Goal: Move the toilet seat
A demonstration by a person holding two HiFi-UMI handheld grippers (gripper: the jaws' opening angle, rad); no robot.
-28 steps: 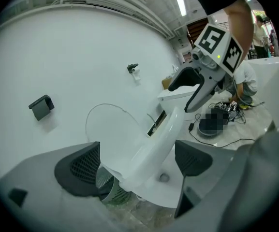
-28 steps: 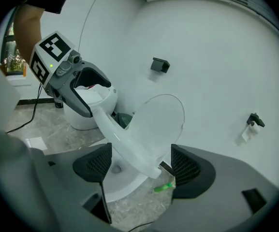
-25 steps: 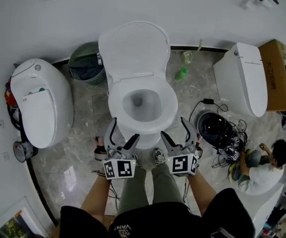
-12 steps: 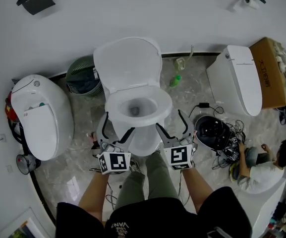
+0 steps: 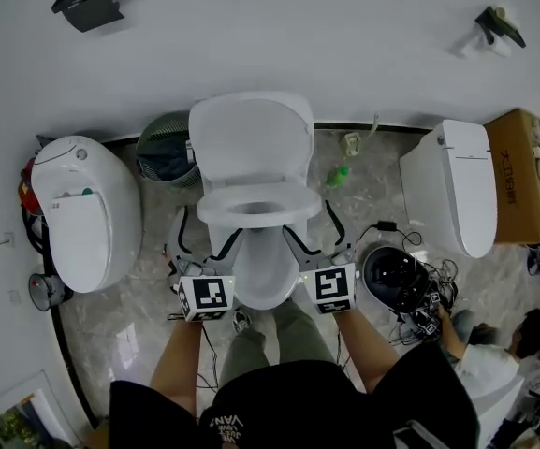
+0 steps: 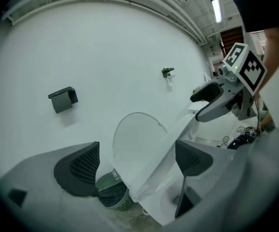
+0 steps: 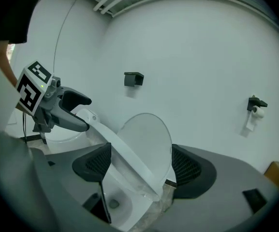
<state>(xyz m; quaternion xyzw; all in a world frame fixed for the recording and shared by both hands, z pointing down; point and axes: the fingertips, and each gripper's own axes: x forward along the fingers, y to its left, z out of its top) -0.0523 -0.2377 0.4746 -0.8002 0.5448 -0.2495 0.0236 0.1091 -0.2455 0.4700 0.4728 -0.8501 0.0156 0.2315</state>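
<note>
1. Toilet seat (image 5: 260,220) sits partway up: its front rim is lifted clear of the bowl (image 5: 260,279), while its back end stays low at the rear of the bowl, just in front of the upright lid (image 5: 249,138).
2. At the bowl's left side, the left tool (image 5: 211,223) has its jaws wide apart. In the left gripper view the tilted seat crosses the gap between them, close to the inner jaw, and nothing is clamped.
3. At the bowl's right side, the right tool (image 5: 309,221) is likewise spread wide. In the right gripper view the seat band runs between its jaws near the inner one, ungripped.
4. The seat seems to be carried on the tools from beneath rather than pinched. Whether each inner jaw actually touches it cannot be told for certain.
5. The step in hand looks like swinging the seat up and back over the bowl toward the lid.
6. To do it well:
   - Keep both tools at the same height on either side of the bowl, so the ring does not twist.
   - Follow the arc around the seat's back end rather than pushing straight up.
   - Keep the jaws well under the rim, since a smooth plastic edge could slide off an open jaw.
   - Slow down near the lid and set the seat against it gently, then draw the tools away to the bowl's sides.
</note>
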